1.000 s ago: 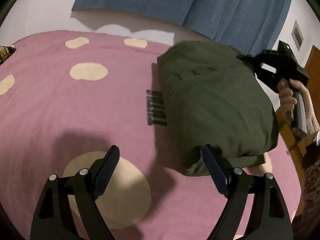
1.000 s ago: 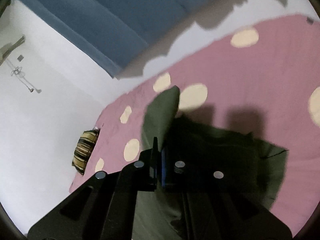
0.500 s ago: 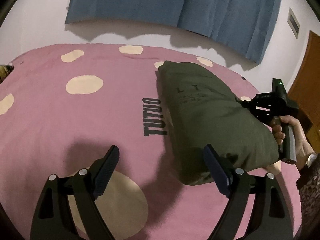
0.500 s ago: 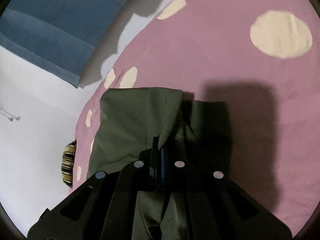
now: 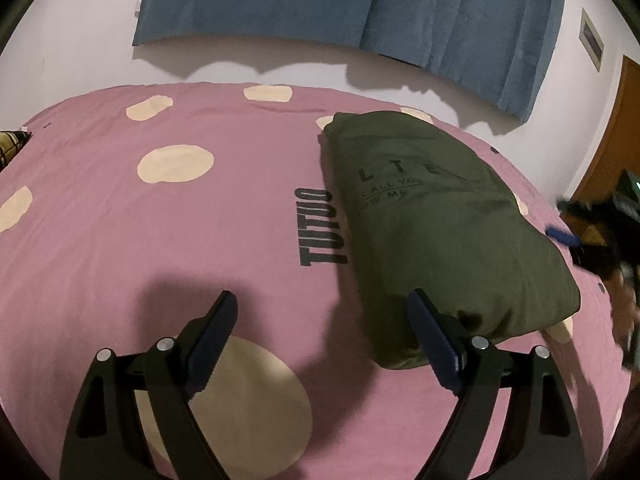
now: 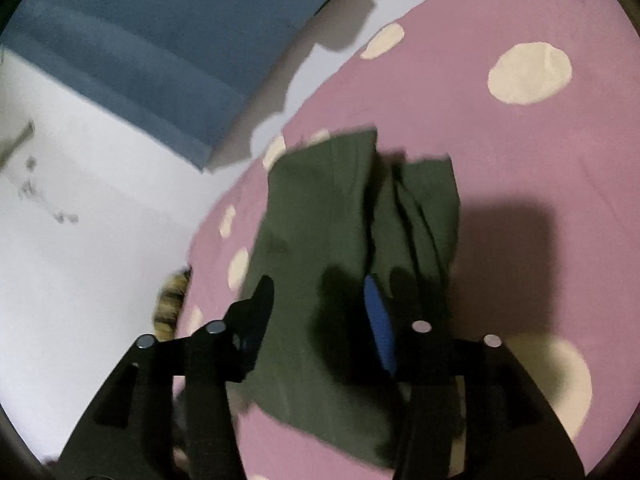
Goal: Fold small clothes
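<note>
Your left claw [image 5: 322, 338] hangs spread wide over the pink bedspread [image 5: 200, 240] with its cream dots, gripping nothing, its right finger [image 5: 430, 344] just beside the near corner of the folded green shirt [image 5: 436, 228]. That shirt lies flat on the bed to the right of the black "TUTUO" print [image 5: 322, 226], its faint lettering facing up, with the blue curtain [image 5: 380, 4] on the wall beyond. Your right claw [image 6: 320, 316] is also spread apart with nothing between its fingers, hovering over the near end of the shirt [image 6: 332, 220], while at the left bed edge sits a striped thing [image 6: 170, 304] too blurred to name.
</note>
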Demonstrator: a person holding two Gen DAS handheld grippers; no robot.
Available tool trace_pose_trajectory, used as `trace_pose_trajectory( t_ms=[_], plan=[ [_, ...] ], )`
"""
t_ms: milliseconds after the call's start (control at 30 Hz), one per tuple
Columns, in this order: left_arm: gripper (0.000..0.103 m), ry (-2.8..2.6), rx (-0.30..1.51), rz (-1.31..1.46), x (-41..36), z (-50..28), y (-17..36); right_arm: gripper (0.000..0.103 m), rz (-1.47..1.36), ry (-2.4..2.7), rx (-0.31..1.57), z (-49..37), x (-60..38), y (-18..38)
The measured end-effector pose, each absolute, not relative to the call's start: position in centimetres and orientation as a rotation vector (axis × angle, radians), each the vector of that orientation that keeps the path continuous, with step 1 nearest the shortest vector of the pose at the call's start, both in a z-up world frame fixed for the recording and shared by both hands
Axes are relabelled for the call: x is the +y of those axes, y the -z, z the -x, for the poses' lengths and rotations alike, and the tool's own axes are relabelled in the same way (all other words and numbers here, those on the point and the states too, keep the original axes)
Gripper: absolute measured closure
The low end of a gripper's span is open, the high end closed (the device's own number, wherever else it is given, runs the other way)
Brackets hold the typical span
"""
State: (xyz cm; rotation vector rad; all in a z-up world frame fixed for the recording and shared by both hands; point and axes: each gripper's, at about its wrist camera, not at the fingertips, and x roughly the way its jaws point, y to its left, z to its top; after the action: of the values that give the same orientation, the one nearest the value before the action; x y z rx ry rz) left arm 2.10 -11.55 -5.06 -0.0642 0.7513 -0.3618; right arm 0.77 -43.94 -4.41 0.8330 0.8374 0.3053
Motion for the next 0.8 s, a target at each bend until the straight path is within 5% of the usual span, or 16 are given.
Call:
trace_pose_trajectory(
  t_ms=[133, 200, 233, 433, 800],
  plan=[
    [0.017, 0.361, 0.754, 0.064, -11.5, -2.1, 5.1, 0.054, -0.776, -0.290, 0.908, 0.7, -42.7, 6.2],
    [0.017, 0.357, 0.753, 0.057, -11.6, -2.1, 5.1, 0.072, -0.784, -0.319, 0.922, 0.7, -41.9, 7.1],
    [0.017, 0.355, 0.753, 0.055, -11.6, -2.2, 5.0, 0.090, -0.770, -0.347, 0.931, 0.5, -41.3, 7.2],
    [0.017, 0.367, 0.767, 0.048, -12.0, -2.1, 4.9, 0.094, -0.647, -0.271, 0.899, 0.3, -40.6, 5.5],
    [0.015, 0.373, 0.829, 0.060, -12.1, -3.3, 6.1, 0.094, -0.794, -0.248, 0.911, 0.3, -41.8, 10.7]
  ],
)
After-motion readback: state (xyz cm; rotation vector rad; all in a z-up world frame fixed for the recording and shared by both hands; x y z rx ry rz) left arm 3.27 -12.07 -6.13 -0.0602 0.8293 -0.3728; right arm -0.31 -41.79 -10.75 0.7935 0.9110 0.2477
